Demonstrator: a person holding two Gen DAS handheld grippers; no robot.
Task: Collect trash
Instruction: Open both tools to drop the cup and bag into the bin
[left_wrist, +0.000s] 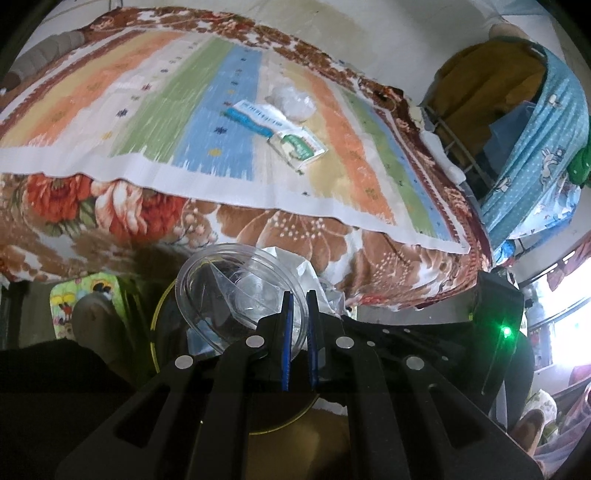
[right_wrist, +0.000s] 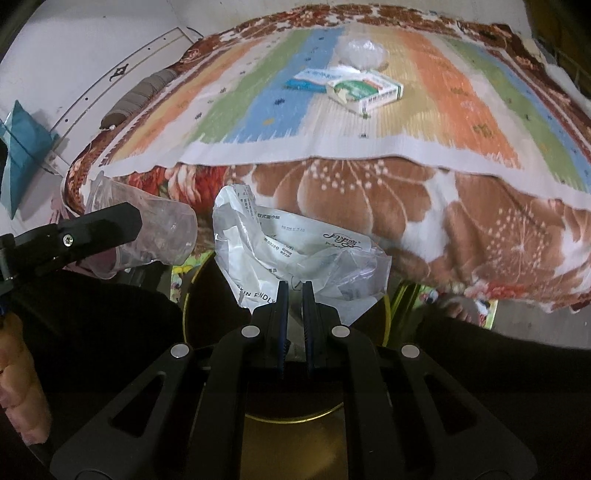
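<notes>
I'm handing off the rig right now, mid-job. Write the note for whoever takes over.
Left gripper: shut on clear plastic cup, above the bin.
Right gripper: shut on crumpled plastic wrapper, also over the bin.
Neither piece released yet.
Left on the striped mat: green-and-white box, blue-and-white packet, clear crumpled plastic.

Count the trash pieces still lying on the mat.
3, clustered mid-mat: a crumpled clear wrap farthest back, a blue-white packet before it, a green-white box nearest. More may be hidden.
</notes>
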